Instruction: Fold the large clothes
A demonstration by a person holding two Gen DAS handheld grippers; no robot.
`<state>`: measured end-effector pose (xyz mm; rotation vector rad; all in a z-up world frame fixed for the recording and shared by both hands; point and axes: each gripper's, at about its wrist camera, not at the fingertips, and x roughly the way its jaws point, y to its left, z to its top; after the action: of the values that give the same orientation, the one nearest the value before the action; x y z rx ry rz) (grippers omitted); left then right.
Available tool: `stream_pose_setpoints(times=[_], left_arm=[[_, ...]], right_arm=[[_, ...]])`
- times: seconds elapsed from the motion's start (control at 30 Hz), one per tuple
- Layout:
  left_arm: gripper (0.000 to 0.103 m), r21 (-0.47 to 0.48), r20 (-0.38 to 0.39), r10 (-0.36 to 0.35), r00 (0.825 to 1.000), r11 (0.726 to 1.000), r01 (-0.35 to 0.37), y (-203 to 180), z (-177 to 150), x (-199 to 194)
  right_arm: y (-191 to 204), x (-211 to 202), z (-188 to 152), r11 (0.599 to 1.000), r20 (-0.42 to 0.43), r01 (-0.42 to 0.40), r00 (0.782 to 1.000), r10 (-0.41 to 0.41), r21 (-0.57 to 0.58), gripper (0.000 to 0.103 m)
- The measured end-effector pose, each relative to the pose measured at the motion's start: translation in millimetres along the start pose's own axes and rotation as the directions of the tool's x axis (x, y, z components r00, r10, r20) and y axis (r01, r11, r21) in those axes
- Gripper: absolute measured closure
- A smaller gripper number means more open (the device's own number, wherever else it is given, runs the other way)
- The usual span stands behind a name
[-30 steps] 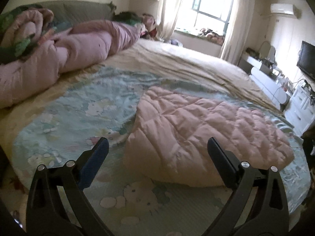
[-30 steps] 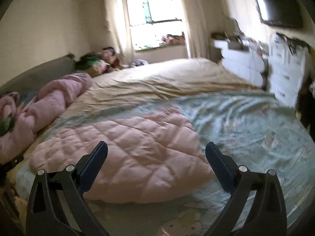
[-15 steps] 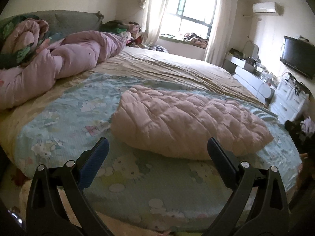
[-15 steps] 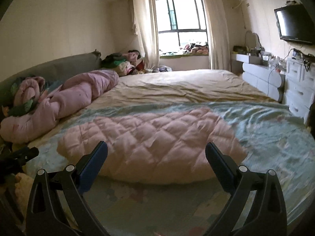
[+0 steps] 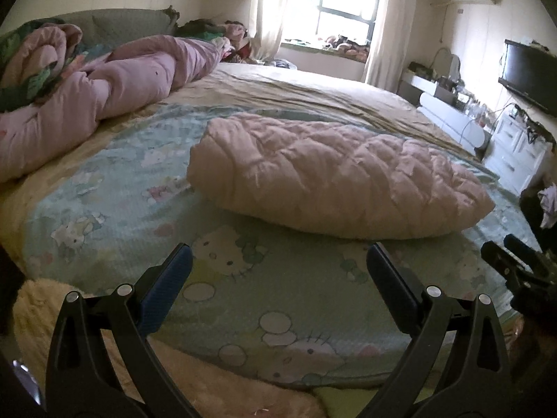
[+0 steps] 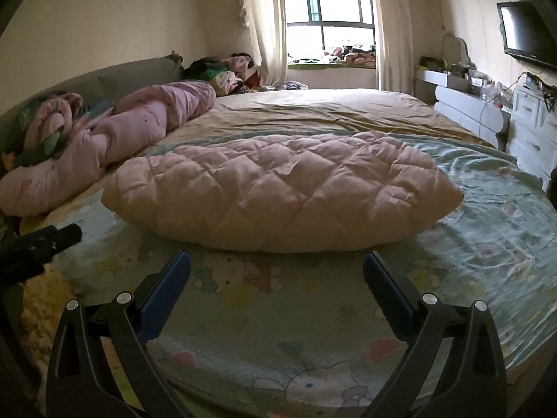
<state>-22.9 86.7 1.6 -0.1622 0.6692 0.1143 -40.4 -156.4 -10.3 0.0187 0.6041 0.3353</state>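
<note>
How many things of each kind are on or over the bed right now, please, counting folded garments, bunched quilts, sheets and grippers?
Folded pink quilted garment: 1
Bunched pink quilt: 1
Sheets: 2, cartoon-print sheet and tan sheet
Grippers: 2, left gripper and right gripper, both open
Total: 6

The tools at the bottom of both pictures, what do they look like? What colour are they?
Each tool, left and right, is a black plastic fork: two long fingers with slot-shaped cut-outs and round silver screws. The inner faces of the tips carry dark blue textured pads. No cables, markings or sleeves show.
</note>
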Motion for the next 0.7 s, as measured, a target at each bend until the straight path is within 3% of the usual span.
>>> stream_pose_setpoints(times=[0.2,0.7], left_arm=[[0.009,-0.011,-0.015,-0.002,1.0,1.0,0.001,3.4,-2.8,3.9],[0.009,-0.002,-0.013,0.01,1.0,1.0,-0.011,1.7,-5.1,2.6]], right_arm=[[6.0,9.6,-4.1,1.0,-0.041,-0.02,0.999,0.02,-0.009,0.004],[11.0,8.0,-4.1,0.999,-0.028,-0.031,0.999,0.031,-0.024,0.004]])
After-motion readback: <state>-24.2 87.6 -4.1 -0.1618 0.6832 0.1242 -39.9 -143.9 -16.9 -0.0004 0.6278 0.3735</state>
